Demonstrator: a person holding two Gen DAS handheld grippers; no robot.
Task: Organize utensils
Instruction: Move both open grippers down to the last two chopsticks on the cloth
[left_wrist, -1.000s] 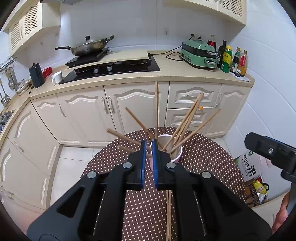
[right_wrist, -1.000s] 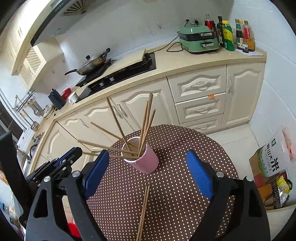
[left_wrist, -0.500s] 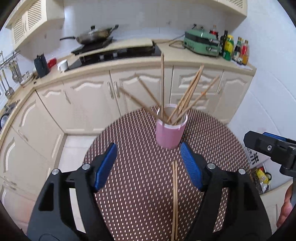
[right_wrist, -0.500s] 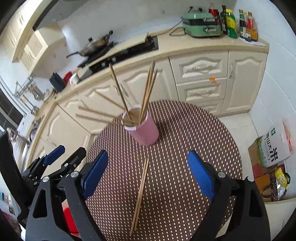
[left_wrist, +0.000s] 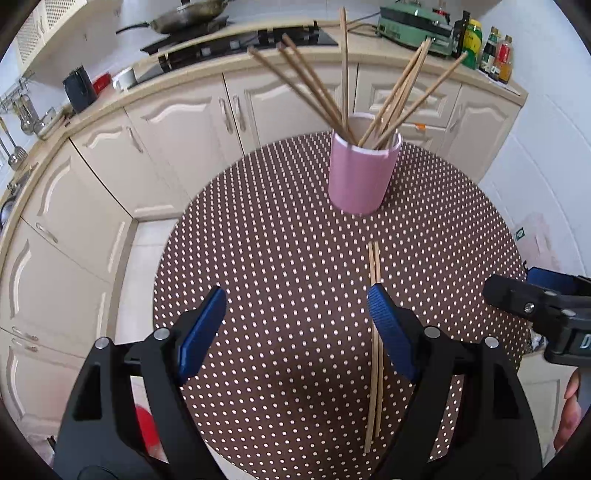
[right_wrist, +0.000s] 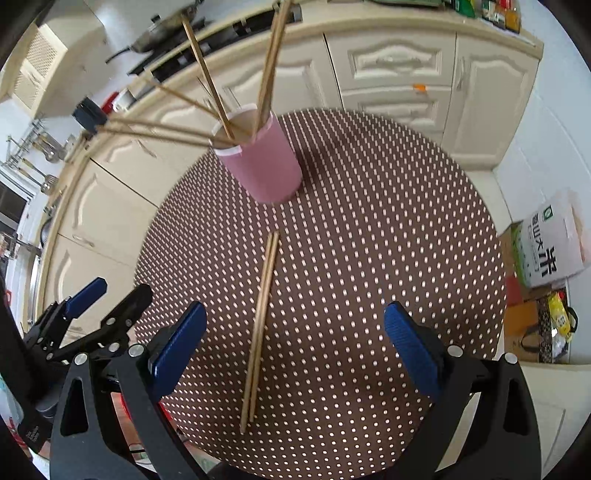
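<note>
Lying beside pink cup (right_wrist: 266, 166), chopstick pair (right_wrist: 260, 317), dotted table (right_wrist: 369, 221)

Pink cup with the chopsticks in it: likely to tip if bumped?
Probably yes. The pink cup is tall for its base, and the chopsticks splay far above its rim, so a knock on them could lever it over. It looks light; the dotted tablecloth may add some grip.
</note>
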